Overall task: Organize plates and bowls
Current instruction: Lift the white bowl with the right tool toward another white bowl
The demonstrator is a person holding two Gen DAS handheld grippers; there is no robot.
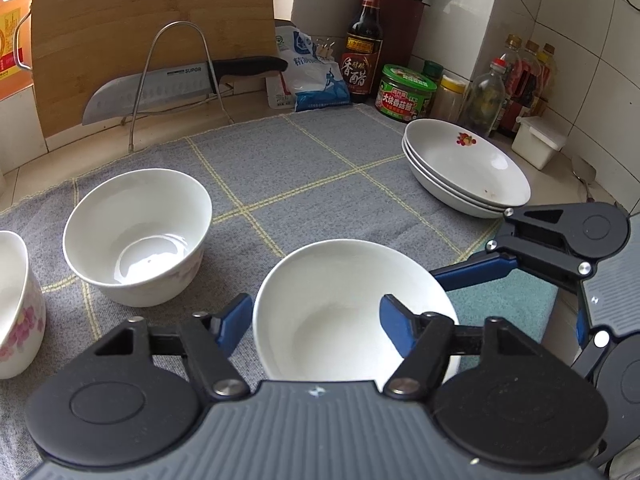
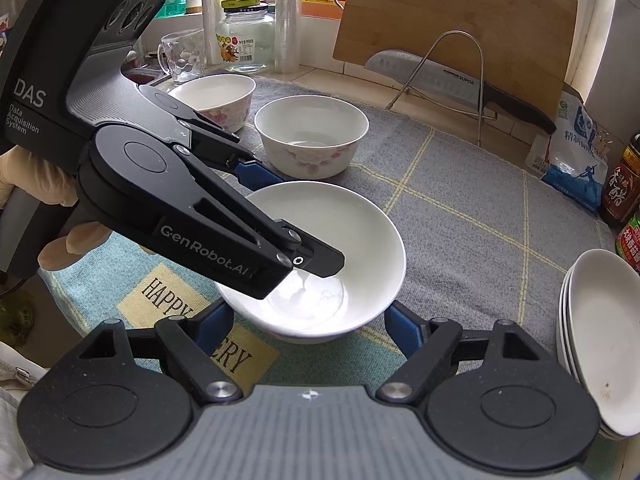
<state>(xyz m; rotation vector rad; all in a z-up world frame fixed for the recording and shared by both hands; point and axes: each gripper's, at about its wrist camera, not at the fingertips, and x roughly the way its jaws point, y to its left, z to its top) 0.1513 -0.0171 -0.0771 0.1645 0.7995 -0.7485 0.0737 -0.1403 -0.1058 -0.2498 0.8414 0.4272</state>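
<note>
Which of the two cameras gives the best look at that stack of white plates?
The left wrist view: the stack of plates sits whole beside the condiment jars, its three rims and red motif visible. In the right wrist view the stack is squeezed against the right edge and partly cut off.

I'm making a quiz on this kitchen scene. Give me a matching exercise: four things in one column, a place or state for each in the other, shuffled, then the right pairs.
Things:
1. plain white bowl
2. stack of plates
3. knife
4. vinegar bottle

Places or states:
A. lying across a wire rack
B. standing by the tiled back wall
C. between the open fingers of the left gripper
D. piled at the right edge of the grey cloth

Pairs: 1-C, 2-D, 3-A, 4-B
</note>
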